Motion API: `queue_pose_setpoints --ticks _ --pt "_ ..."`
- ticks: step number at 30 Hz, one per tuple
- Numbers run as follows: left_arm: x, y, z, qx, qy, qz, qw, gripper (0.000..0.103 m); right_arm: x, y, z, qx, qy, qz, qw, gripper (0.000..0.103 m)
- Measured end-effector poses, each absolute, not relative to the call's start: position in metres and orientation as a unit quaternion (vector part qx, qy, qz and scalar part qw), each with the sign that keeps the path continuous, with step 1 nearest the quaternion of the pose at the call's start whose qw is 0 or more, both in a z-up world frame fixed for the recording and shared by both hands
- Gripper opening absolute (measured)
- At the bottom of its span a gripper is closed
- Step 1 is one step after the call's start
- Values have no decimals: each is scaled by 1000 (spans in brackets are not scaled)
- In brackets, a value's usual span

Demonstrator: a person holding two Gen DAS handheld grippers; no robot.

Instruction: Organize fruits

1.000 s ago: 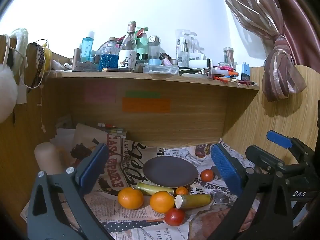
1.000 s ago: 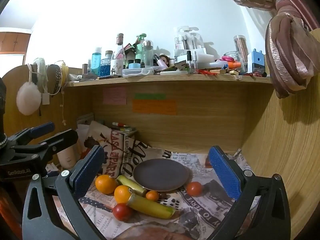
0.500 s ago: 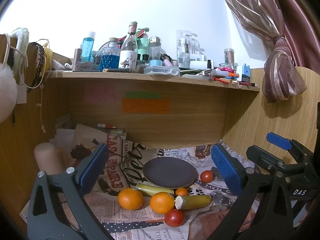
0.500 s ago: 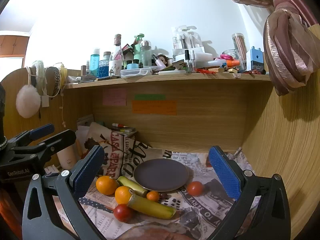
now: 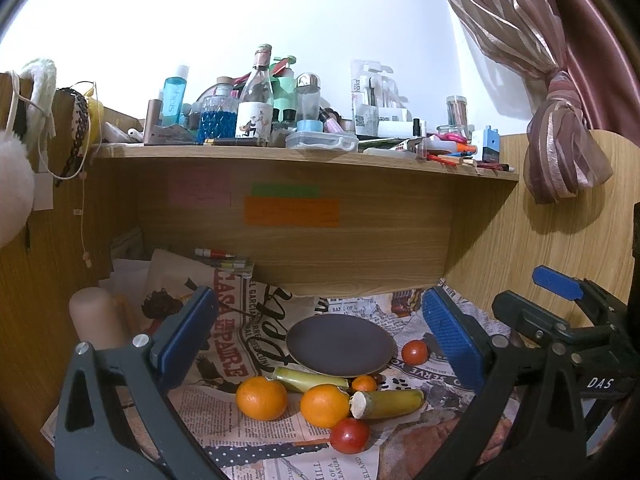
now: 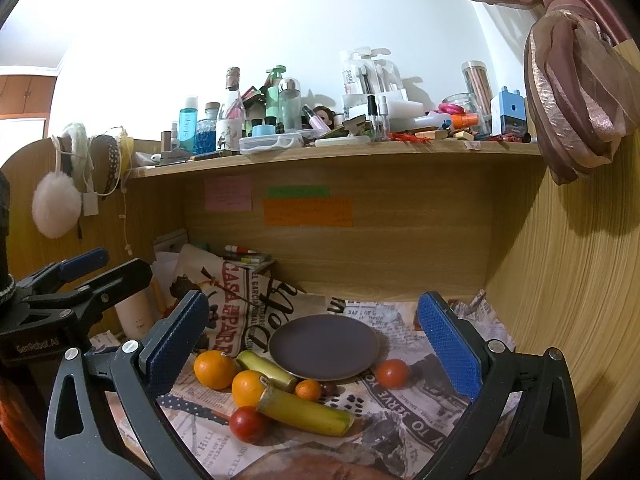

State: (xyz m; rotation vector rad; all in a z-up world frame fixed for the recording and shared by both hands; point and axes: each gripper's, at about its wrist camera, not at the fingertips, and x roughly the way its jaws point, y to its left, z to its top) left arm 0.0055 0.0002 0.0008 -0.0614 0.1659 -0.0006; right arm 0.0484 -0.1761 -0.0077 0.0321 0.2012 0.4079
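Both grippers, left (image 5: 320,336) & right (image 6: 312,336), hover w/ fingers wide apart, nothing held. Dark plate (image 6: 324,346) bare mid-desk; fruit clustered near-left of it: 2 oranges (image 6: 215,369), 2 bananas (image 6: 308,412), tomato (image 6: 248,424); 2nd tomato (image 6: 392,374) just right. Likely 1st pick: near tomato, approach from above. Shelf (image 6: 332,152) overhangs far side; wood wall right; open room near.

Both fisheye views are sharp but bowed at the edges, the white wall (image 5: 320,20) blown out with glare, the shelf (image 6: 340,152) shading the recess below.
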Motion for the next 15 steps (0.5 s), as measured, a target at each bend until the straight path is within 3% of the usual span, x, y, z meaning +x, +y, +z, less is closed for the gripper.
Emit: queue_pose_setpoints --ticks 15 --pt "1 -3 2 -25 77 -3 997 103 47 -176 -9 18 98 203 974 103"
